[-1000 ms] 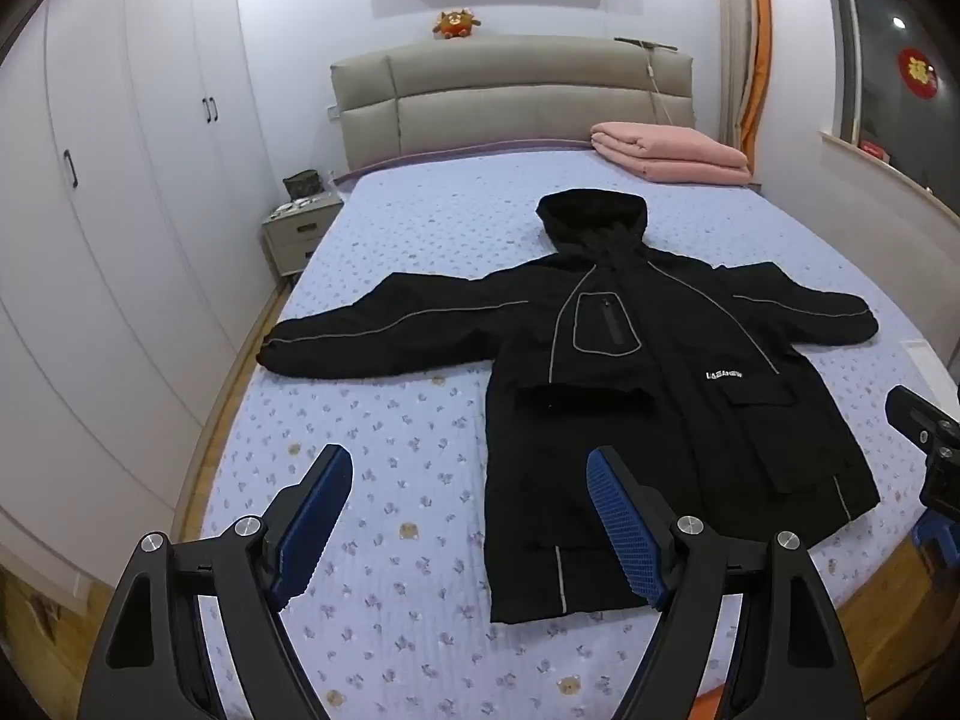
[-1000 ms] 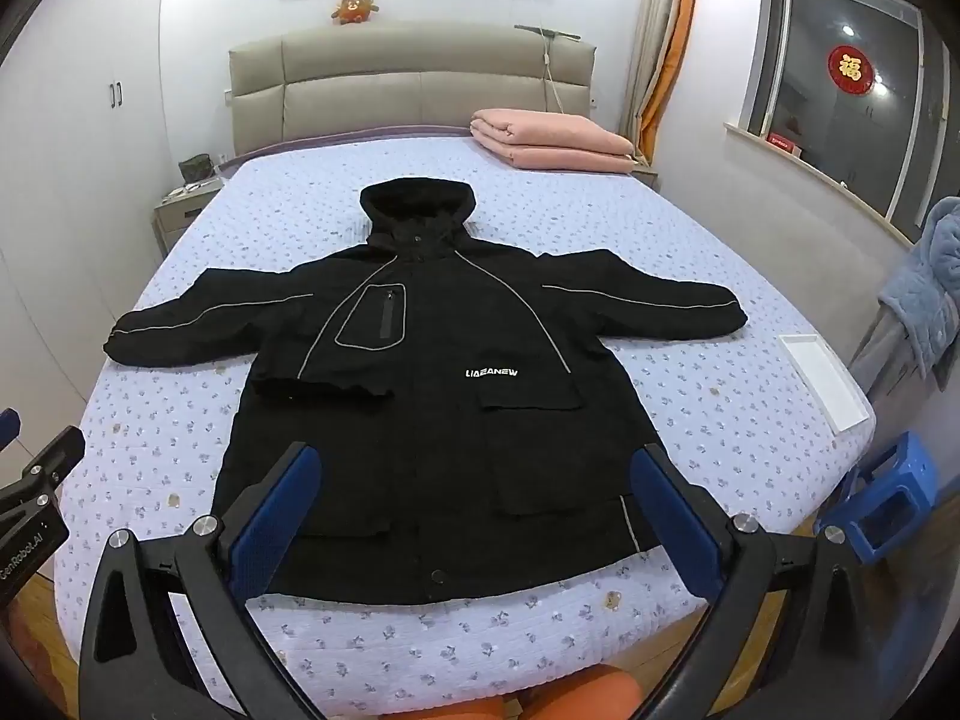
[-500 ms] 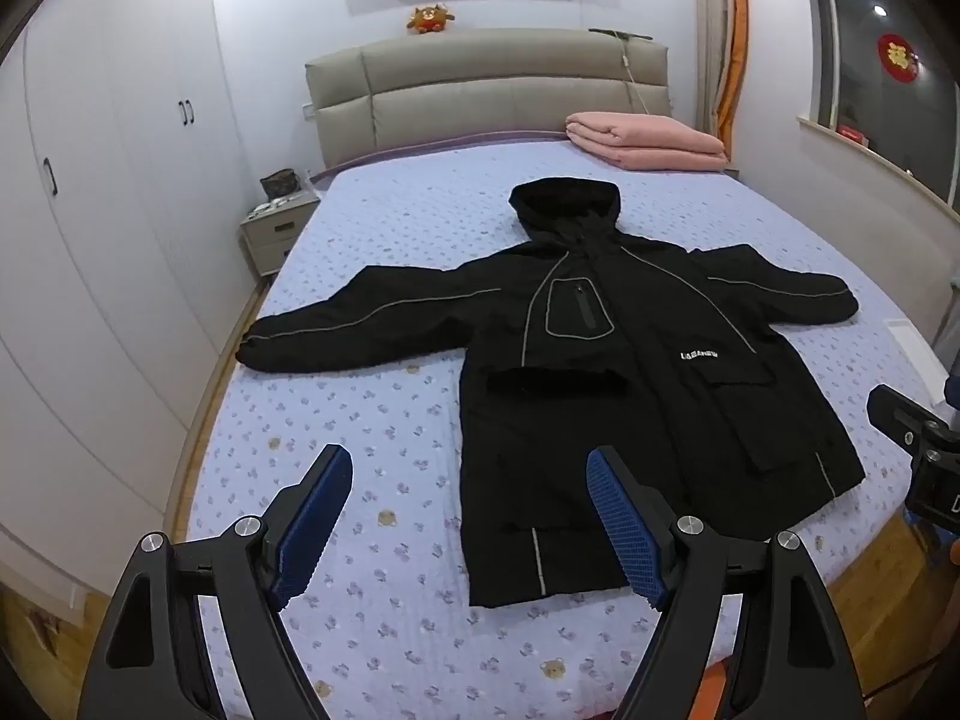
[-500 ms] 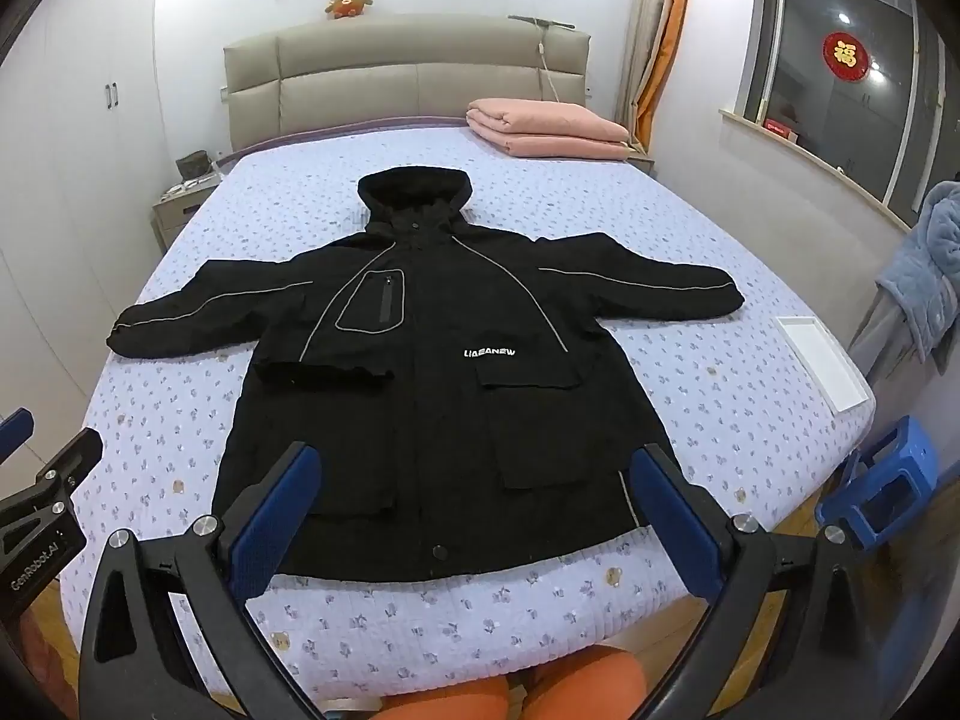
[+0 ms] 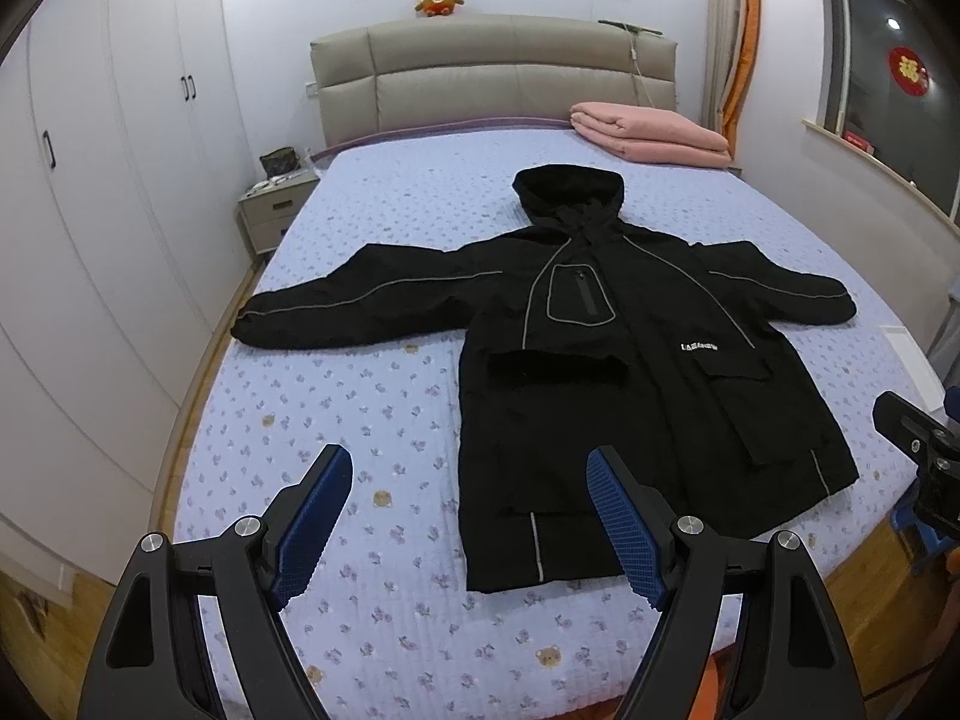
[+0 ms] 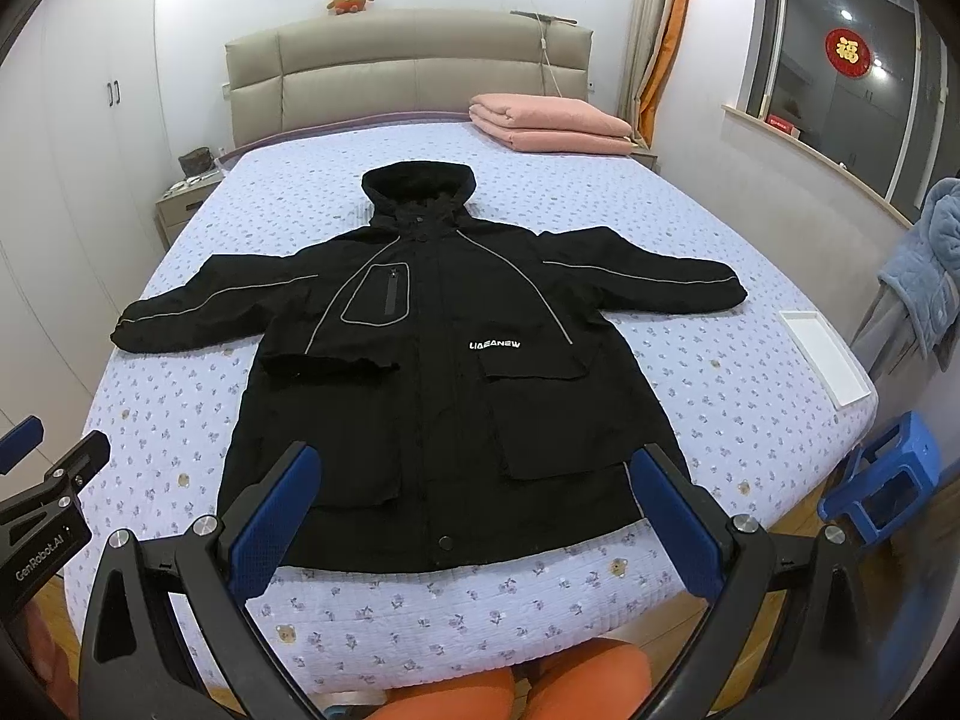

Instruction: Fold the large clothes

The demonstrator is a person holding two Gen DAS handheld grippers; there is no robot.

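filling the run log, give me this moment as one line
stage: pre-fold | black jacket: flat, face up on bed, sleeves spread | left gripper: open, empty | right gripper: open, empty

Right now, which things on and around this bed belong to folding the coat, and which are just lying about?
Belongs to the job:
black hooded jacket, spread flat
bed under it
left gripper, open
right gripper, open

Just lying about:
folded pink blanket
white tray
plush toy
blue stool
nightstand

bare bedspread (image 5: 360, 420) left of jacket (image 5: 600, 390); folded pink blanket (image 5: 648, 132) far behind.
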